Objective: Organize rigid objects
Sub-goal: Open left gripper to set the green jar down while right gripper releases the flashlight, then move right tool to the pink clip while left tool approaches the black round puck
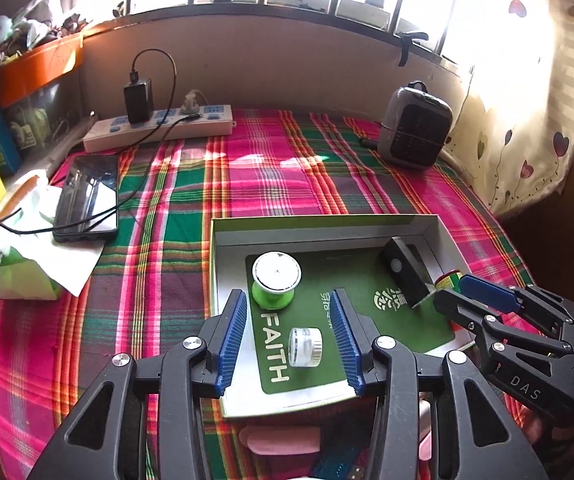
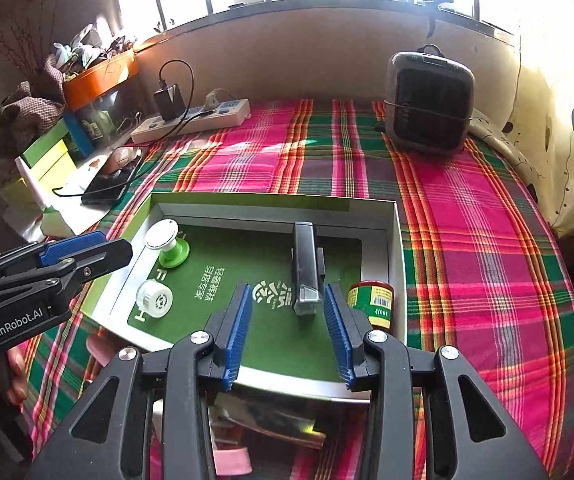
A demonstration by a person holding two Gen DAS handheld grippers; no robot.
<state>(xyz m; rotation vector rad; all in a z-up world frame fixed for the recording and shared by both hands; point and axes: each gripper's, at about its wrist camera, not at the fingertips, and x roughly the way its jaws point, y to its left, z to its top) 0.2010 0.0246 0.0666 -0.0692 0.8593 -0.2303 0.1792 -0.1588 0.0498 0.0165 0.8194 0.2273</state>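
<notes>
Box (image 1: pixel 443 236) seen on plaid cloth (image 1: pixel 167 200). L to R inside: spool (image 1: pixel 275 280), small jar (image 1: pixel 306 347), black light (image 2: pixel 305 268), tin (image 2: pixel 373 304). L gripper (image 1: pixel 292 344) fingers spread wide, empty, above jar. R gripper (image 2: pixel 289 332) likewise wide, above light.

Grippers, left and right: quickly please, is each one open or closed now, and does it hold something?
Left gripper: open, holding nothing; a small clear round jar lies between its fingers.
Right gripper: open, holding nothing; a black rectangular device lies just ahead.
</notes>
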